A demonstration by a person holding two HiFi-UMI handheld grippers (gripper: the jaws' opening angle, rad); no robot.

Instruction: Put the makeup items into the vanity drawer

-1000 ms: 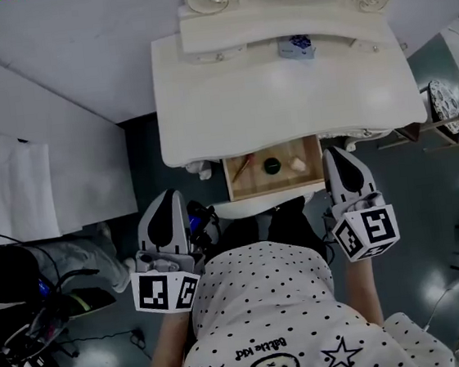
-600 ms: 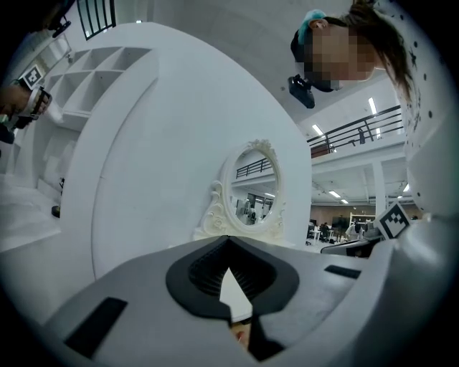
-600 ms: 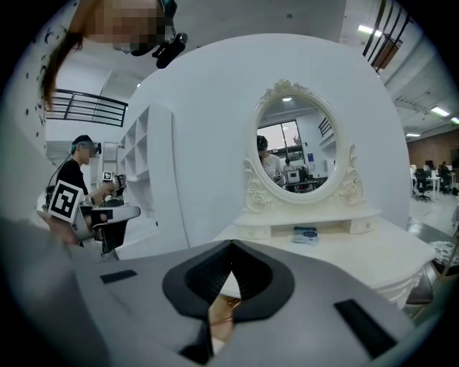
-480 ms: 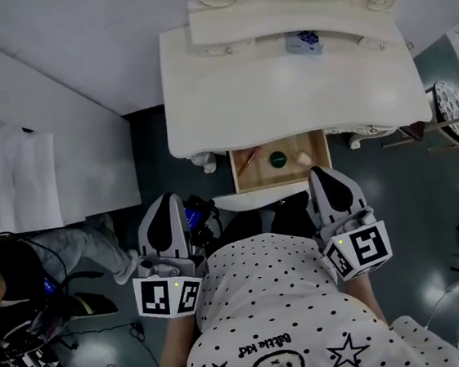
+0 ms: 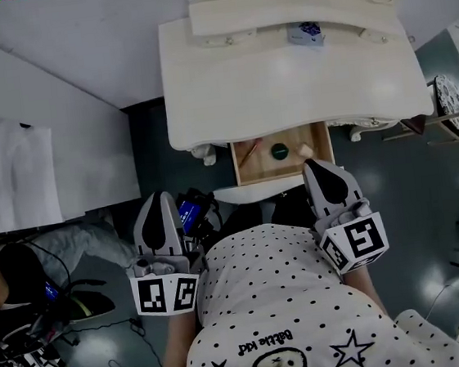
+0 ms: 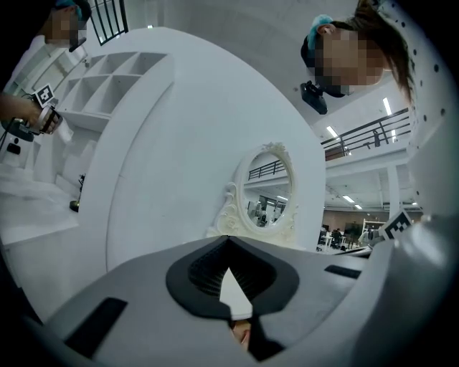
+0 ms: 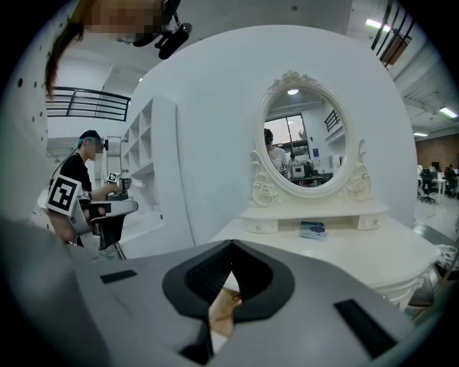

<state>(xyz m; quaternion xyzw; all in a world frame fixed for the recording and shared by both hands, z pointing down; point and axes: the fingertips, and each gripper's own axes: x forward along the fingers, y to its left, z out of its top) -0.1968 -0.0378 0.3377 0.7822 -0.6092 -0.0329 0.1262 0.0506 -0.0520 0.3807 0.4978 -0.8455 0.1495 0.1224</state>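
Cream carved vanity table (image 5: 284, 82), upper centre. Open wooden drawer (image 5: 245, 173), centre, holds the slim brush (image 5: 250, 154), dark green round compact (image 5: 279, 151) and beige sponge (image 5: 302, 151). Your right gripper (image 5: 316, 163), fingers closed and empty, has risen to the drawer front, so likely only shutting remains. Your left gripper (image 5: 156, 197), lower left, fingers closed and empty.

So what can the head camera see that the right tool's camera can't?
Only the head view looks down into the open drawer, with a green round item lying in it, and shows the left tool. Only the right gripper view shows the whole oval mirror and another person by white shelves. Both show the vanity top and the small blue box on it.
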